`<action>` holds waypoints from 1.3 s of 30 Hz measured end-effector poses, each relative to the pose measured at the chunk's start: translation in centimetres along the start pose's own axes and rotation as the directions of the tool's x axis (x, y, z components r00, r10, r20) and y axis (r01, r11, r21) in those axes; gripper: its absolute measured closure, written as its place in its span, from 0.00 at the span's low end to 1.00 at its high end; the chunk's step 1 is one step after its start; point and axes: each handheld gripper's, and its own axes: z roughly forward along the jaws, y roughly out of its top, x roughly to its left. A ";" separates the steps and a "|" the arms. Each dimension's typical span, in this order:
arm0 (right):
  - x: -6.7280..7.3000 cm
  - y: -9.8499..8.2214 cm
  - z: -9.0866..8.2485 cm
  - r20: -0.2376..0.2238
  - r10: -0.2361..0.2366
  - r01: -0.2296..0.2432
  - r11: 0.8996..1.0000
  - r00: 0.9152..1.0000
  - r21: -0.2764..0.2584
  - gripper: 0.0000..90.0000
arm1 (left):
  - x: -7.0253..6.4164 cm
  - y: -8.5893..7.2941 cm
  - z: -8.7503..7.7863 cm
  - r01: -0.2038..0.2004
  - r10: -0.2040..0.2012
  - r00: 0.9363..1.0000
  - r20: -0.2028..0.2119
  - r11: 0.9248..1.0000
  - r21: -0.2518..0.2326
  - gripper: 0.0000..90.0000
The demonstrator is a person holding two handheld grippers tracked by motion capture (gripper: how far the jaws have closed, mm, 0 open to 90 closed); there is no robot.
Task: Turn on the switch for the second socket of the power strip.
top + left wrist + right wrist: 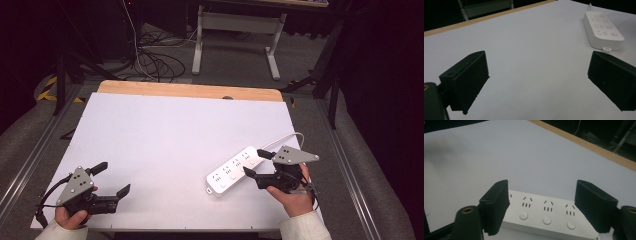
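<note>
My right gripper (259,166), jaws spread, straddles the ungrasped power strip (234,171); my left gripper (112,178) waits, jaws spread, over the counter (165,135).

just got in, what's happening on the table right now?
A person holds a gripper in each hand over a white table. The right gripper sits at a white power strip, jaws open and spread on either side of its cable end, not closed on it. The left gripper is at the near left, open with nothing between its jaws, well apart from the strip. The strip lies flat, its cable trailing toward the far right edge.
</note>
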 end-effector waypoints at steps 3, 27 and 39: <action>0.0 0.1 0.0 -0.009 -0.003 0.003 1.000 1.000 0.001 0.43 | 0.0 0.0 0.0 0.001 -0.001 1.000 0.001 1.000 0.001 0.04; -1.6 1.1 3.0 0.005 0.036 -0.037 0.988 0.999 0.148 1.00 | 0.0 0.0 -0.1 -0.001 0.001 1.000 -0.003 1.000 0.000 0.04; -1.7 0.7 5.3 0.046 0.029 -0.041 0.959 0.999 0.282 1.00 | 0.1 0.0 -0.1 -0.006 0.006 1.000 -0.007 1.000 0.000 0.04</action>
